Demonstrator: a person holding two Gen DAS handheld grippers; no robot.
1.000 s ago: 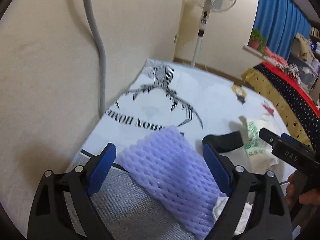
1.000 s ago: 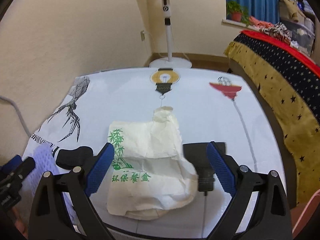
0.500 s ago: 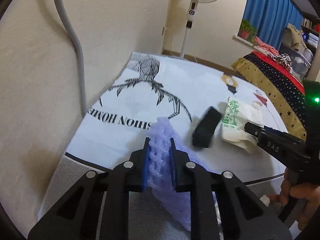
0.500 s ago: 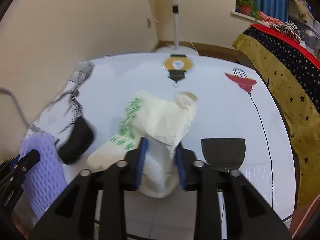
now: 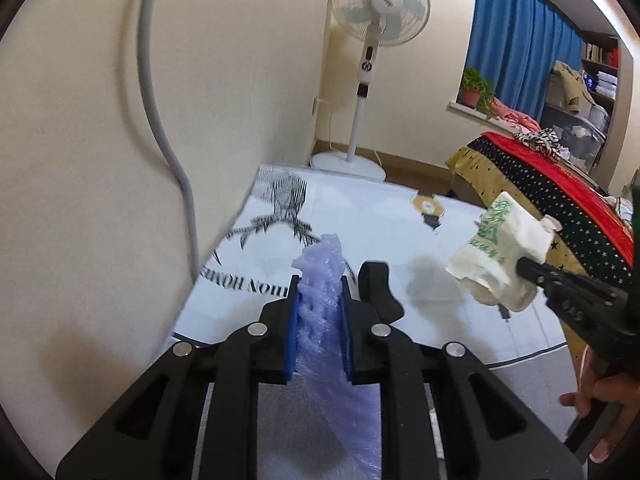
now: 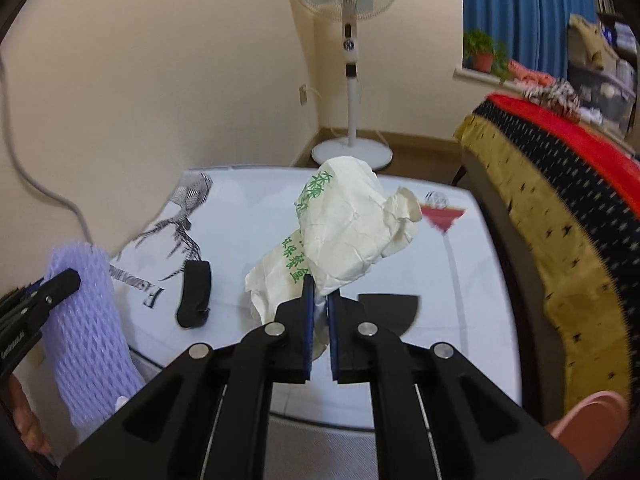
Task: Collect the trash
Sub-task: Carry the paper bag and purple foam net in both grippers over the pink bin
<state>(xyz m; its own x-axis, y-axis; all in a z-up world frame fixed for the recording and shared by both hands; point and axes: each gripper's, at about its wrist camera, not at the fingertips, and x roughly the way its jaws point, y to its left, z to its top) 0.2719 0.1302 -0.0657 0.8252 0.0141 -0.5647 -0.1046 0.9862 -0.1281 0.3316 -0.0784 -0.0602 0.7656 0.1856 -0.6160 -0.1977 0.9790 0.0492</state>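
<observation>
Above the desk (image 6: 248, 216) we keep both jaws shut: left gripper (image 5: 319, 320) on foam net (image 5: 320, 280), right gripper (image 6: 319, 312) on paper bag (image 6: 344, 224), lifting steadily.

We've got cream walls, a pedestal fan (image 5: 380, 40) in the corner, blue curtains (image 5: 516, 40) right of it.

We lose the purple foam net's (image 5: 320, 276) lower end behind the left gripper (image 5: 319, 312); the black pouch (image 5: 378, 290) is half hidden, and the table (image 5: 460, 344) print blurs.
</observation>
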